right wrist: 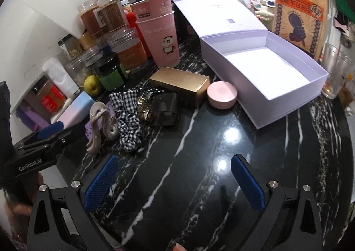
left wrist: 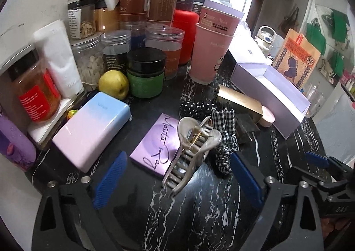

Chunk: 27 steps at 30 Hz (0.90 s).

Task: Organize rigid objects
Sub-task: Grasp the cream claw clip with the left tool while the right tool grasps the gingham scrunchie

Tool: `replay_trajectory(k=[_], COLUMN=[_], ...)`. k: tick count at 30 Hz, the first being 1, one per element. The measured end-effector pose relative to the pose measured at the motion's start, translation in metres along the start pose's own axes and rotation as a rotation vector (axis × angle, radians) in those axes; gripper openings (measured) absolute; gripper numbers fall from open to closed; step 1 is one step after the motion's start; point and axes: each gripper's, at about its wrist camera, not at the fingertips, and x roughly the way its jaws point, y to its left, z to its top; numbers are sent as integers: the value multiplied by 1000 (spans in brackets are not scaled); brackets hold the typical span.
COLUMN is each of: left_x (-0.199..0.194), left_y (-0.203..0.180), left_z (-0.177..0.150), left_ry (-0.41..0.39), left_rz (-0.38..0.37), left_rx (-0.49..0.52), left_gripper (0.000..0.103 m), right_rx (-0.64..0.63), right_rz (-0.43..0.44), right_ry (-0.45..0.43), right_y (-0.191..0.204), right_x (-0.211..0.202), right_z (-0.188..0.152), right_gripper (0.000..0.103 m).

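1. Clutter for sorting lay mid-desk: a pearly hair claw (left wrist: 190,151) rested partly on a purple palette (left wrist: 155,144), touching a checked scrunchie (left wrist: 224,140), with a gold carton (right wrist: 179,87) and pink compact (right wrist: 221,95) just beyond.
2. Toward the desk's far right edge, the lilac box (right wrist: 288,100) stood empty with its lid thrown back, probably the intended home for these pieces.
3. The left gripper (left wrist: 177,175) hung over the claw, jaws released and spread either side of it, pads not touching; judged a grasp approach.
4. The right gripper (right wrist: 175,182) hovered above bare desk, jaws released, holding nothing.
5. Jars and pink cups (right wrist: 159,36) crowded the desk's far left edge.
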Motion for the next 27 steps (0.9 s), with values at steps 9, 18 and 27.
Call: replay_trajectory(k=[9,18,27], left_x=[26,49,61], left_y=[-10,-13,-14], left_z=[6,12,11], left_ry=[38,66,85], left_rz=[-79,-108,-135], left_rx=[38,92,122], left_gripper=[74,43,37], right_rx=[-5,11,-31], right_rz=[-9,-15,70], right_ry=[31,46,72], right_y=[-2,-9,6], right_x=[19,33,44], right_z=[9,18,26], right_gripper=[103,98,86])
